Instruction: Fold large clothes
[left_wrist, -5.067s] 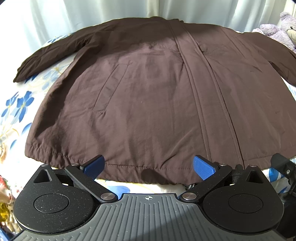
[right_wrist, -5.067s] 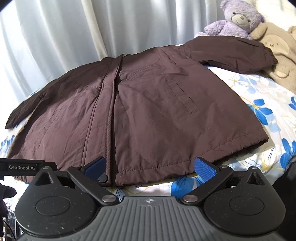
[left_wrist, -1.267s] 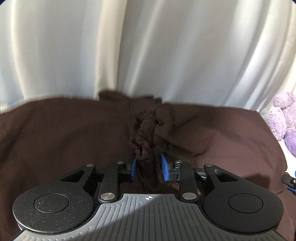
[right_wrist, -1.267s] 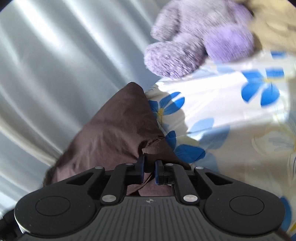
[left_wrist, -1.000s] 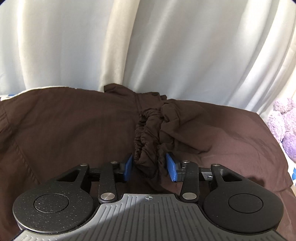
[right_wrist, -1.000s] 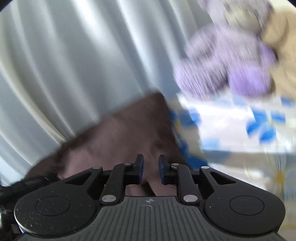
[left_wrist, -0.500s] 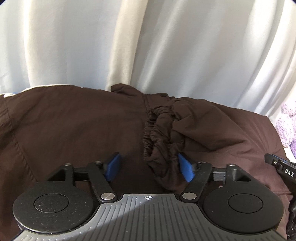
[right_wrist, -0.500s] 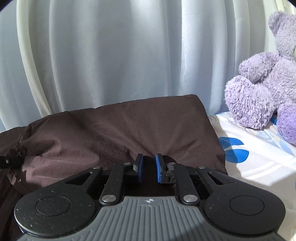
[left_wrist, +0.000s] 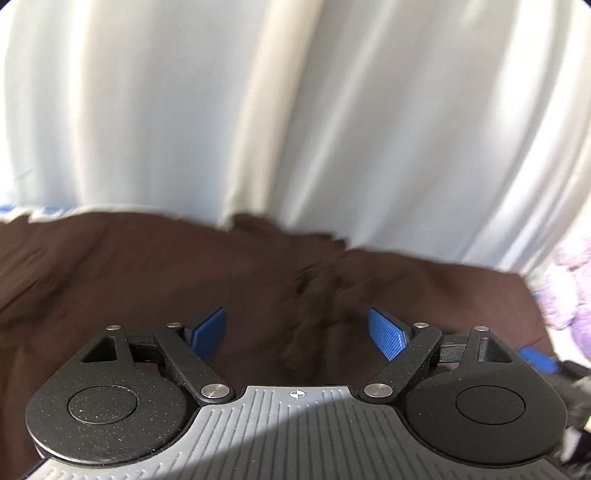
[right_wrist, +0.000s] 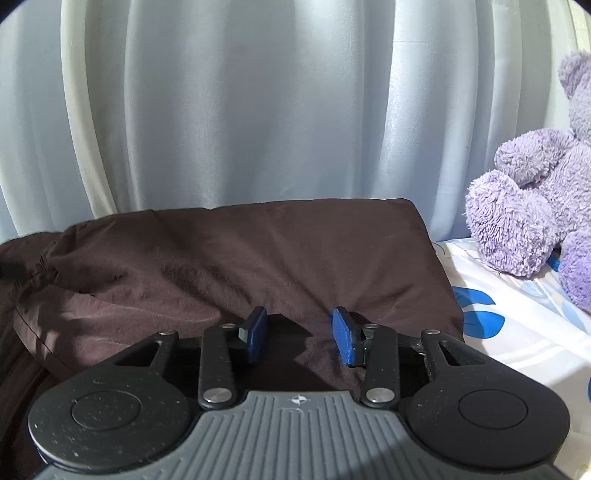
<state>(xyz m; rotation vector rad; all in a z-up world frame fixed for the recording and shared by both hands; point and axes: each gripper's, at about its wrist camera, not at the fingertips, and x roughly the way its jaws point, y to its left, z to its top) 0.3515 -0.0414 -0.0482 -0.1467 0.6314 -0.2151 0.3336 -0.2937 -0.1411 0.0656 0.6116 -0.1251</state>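
A dark brown jacket (left_wrist: 129, 273) lies spread over the bed, its sleeve folded in across the body. The gathered cuff (left_wrist: 314, 295) of that sleeve rests on the jacket in the blurred left wrist view. My left gripper (left_wrist: 297, 332) hangs just above it, jaws still opening, blue pads wide and clear of the cloth. In the right wrist view the folded sleeve (right_wrist: 258, 258) lies flat on the jacket. My right gripper (right_wrist: 299, 336) is low over it, its jaws opening, and the pads stand apart from the fabric beneath them.
Pale curtains (right_wrist: 258, 110) hang close behind the bed. A purple plush bear (right_wrist: 528, 221) sits at the right on the blue-flowered bedsheet (right_wrist: 517, 332). The tip of the right gripper (left_wrist: 539, 360) shows at the right edge of the left wrist view.
My left gripper has let go of the gathered cuff and lifted a little. My right gripper swung left with the sleeve, set it on the jacket and its jaws have parted.
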